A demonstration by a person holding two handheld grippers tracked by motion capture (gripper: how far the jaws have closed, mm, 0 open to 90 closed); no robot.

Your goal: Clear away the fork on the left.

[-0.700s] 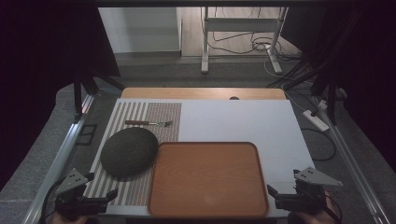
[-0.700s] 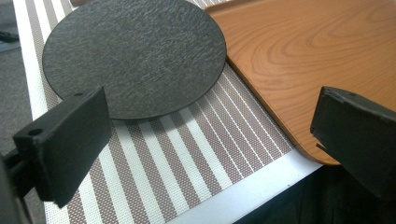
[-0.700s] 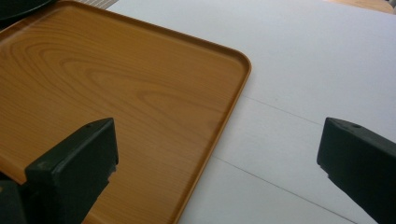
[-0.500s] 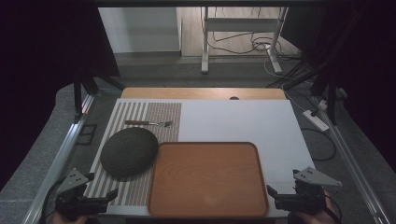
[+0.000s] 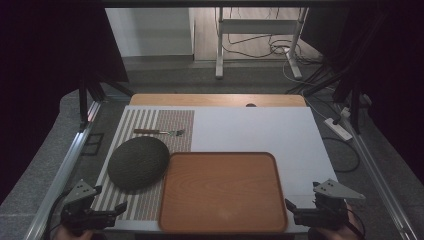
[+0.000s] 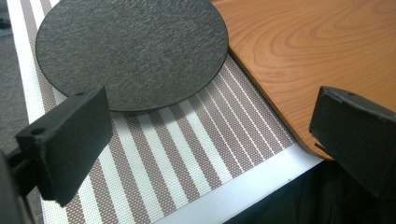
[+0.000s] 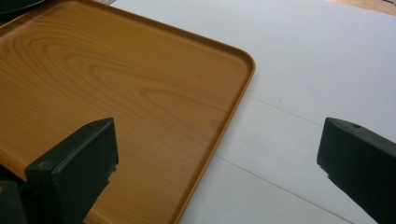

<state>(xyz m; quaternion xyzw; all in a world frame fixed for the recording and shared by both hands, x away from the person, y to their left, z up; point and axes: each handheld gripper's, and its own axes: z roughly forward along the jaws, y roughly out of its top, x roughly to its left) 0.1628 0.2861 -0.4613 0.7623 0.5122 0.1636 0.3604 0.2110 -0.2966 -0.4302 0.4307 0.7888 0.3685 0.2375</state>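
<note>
Tabletop bears one tray, one dark disc, one fork; both grippers gape empty

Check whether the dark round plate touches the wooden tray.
Cannot tell. In the left gripper view the dark round plate and the wooden tray meet edge to edge, with no plain gap or contact.

Count of things on the desk

One wooden tray at the near edge, one dark round plate just left of it, one fork farther back on one striped placemat along the left edge, one white sheet toward the right edge. Two grippers, left gripper and right gripper, at the near corners.
</note>
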